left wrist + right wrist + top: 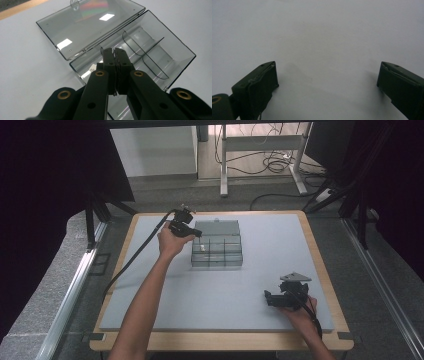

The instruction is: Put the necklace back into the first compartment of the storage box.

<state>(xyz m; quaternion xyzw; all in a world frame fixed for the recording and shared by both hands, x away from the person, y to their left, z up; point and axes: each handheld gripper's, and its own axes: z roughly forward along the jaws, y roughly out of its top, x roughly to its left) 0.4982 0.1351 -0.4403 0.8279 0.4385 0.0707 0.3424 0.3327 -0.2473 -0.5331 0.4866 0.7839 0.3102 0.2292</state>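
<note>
Lowering your left gripper (115,53), jaws clenched on a thin clear divider (102,50), into the open box (217,246) mid-mat. Next: seat it upright in a slot. Right gripper (327,82) rests released.

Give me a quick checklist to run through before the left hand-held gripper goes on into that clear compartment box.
1. Box lid open and lying flat behind the box: ok.
2. Left hand-held gripper shut, over the box's near-left compartment: ok.
3. Something pinched between its pads: cannot tell; a thin edge shows there.
4. Dividers upright in place: ok.
5. Small white item in the box, out of the gripper's way: cannot tell.
6. Right hand-held gripper open, resting on the grey mat away from the box: ok.
</note>
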